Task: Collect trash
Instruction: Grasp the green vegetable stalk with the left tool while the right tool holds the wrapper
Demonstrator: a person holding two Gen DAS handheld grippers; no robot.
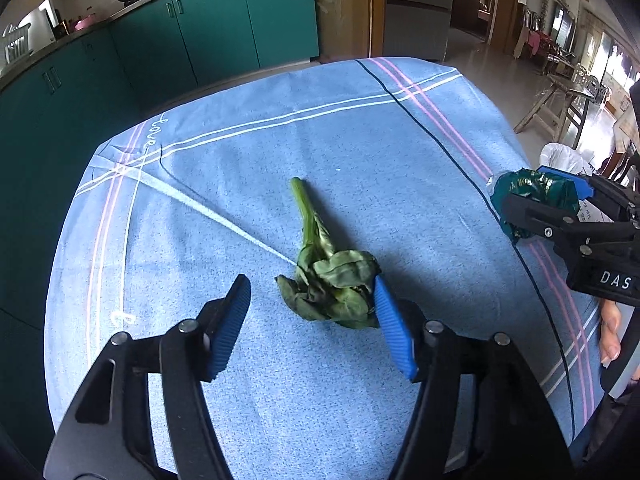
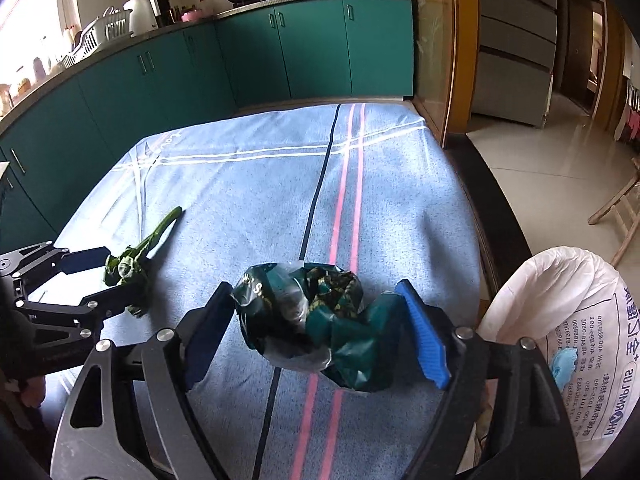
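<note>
A wilted green leafy vegetable (image 1: 328, 276) lies on the blue tablecloth (image 1: 280, 140), stalk pointing away. My left gripper (image 1: 312, 320) is open around its leafy end; the right pad touches the leaves, the left pad stands apart. It also shows in the right wrist view (image 2: 132, 268), with the left gripper (image 2: 106, 276) around it. A crumpled dark green plastic wrapper (image 2: 308, 320) sits between the pads of my right gripper (image 2: 316, 332), both touching it. In the left wrist view the wrapper (image 1: 532, 200) is in the right gripper (image 1: 536, 196) at the table's right edge.
A white sack (image 2: 560, 320) with printed text stands open just right of the table, a blue scrap inside. Teal kitchen cabinets (image 2: 240, 52) run behind the table. A wooden chair (image 1: 560, 108) stands on the tiled floor to the right.
</note>
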